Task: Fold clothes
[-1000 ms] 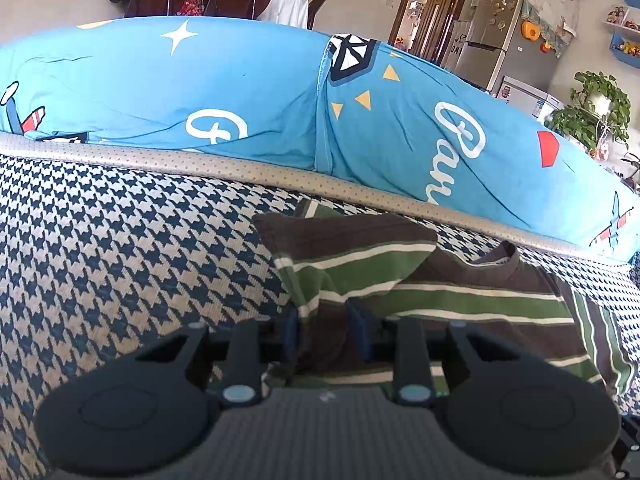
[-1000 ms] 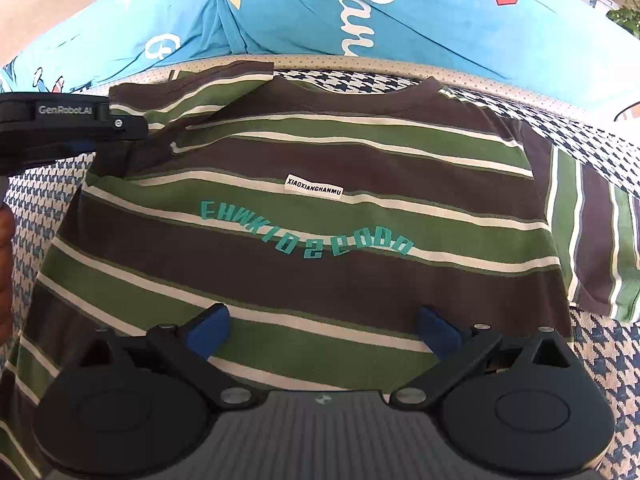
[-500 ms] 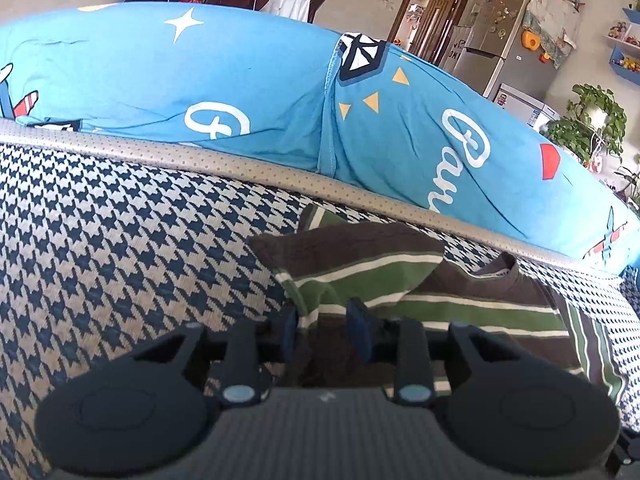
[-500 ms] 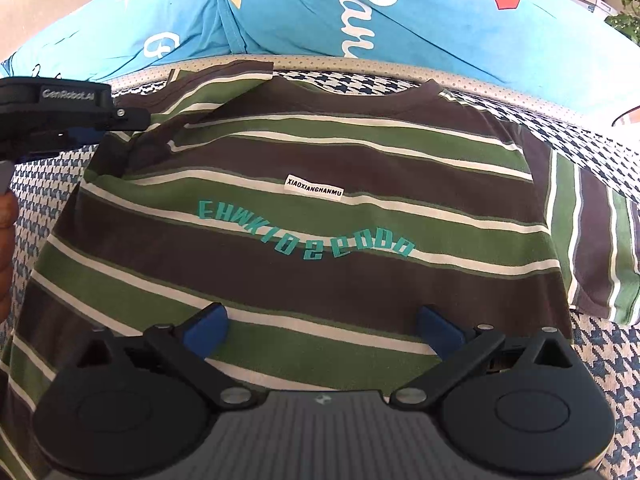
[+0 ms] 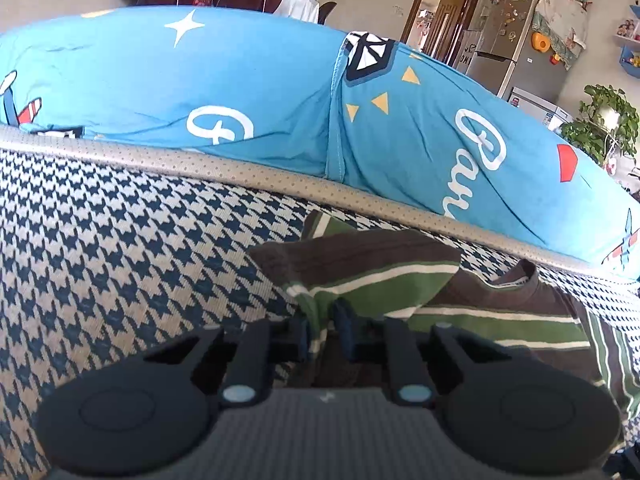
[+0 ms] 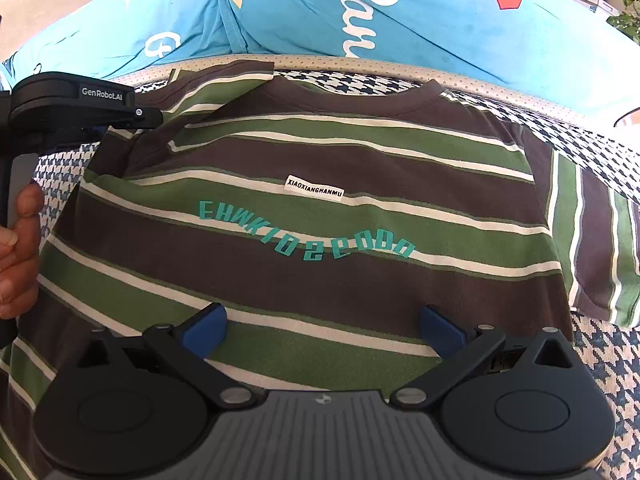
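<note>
A brown, green and white striped T-shirt [image 6: 320, 216] lies front up on the houndstooth couch seat [image 5: 120, 240], collar toward the cushions. My left gripper [image 5: 322, 332] is shut on the shirt's left sleeve [image 5: 360, 276], which is folded in over the shoulder and lifted slightly. That gripper also shows in the right wrist view [image 6: 80, 108] at the shirt's upper left. My right gripper [image 6: 322, 330] is open and empty, hovering over the lower middle of the shirt. The right sleeve [image 6: 592, 232] lies spread flat.
Big blue printed cushions [image 5: 240, 92] line the back of the seat behind a beige piping edge [image 5: 240, 172]. A fridge [image 5: 520, 40], a doorway and plants [image 5: 604, 120] stand beyond. A hand [image 6: 18, 248] holds the left gripper's handle.
My left gripper has carried the pinched sleeve a little to the right, inward over the shirt, and tilted. My right gripper has stayed open in place.
</note>
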Demonstrator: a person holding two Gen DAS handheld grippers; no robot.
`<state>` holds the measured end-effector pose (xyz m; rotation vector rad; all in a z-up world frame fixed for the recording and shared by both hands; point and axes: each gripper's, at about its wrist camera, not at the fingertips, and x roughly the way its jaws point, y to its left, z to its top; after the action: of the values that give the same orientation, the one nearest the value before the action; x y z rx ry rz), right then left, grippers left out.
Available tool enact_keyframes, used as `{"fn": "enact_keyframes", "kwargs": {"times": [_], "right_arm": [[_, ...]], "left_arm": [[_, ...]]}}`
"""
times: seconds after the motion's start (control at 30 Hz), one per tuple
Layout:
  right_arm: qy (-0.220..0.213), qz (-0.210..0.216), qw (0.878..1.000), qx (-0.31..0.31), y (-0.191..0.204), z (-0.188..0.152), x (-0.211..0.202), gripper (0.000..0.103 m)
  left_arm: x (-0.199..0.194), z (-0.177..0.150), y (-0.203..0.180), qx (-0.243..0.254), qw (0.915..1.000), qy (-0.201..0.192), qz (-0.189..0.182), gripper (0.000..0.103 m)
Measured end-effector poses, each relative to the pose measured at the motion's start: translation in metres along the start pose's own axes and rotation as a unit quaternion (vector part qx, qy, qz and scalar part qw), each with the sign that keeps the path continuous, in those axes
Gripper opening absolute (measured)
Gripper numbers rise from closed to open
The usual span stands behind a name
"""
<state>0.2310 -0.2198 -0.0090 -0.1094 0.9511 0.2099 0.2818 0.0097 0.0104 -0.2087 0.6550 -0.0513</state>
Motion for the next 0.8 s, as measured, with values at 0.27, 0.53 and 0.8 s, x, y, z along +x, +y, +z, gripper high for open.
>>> {"fn": "enact_keyframes", "kwargs": {"times": [0.27, 0.53, 0.8], "right_arm": [[0.001, -0.002, 1.000, 0.000, 0.000, 0.001, 0.001, 0.103], [-0.001, -0.002, 1.000, -0.001, -0.001, 0.001, 0.001, 0.103], [-0.003, -0.007, 1.000, -0.002, 0.000, 0.000, 0.002, 0.103]], "left_arm": [[-0.027, 0.004, 0.001, 0.007, 0.9950, -0.052, 0.085, 0.009], [-0.052, 0.008, 0.050, -0.038, 0.9824, -0.063, 0.172, 0.009], [-0.044, 0.004, 0.081, -0.132, 0.9907, 0.004, 0.032, 0.015]]}}
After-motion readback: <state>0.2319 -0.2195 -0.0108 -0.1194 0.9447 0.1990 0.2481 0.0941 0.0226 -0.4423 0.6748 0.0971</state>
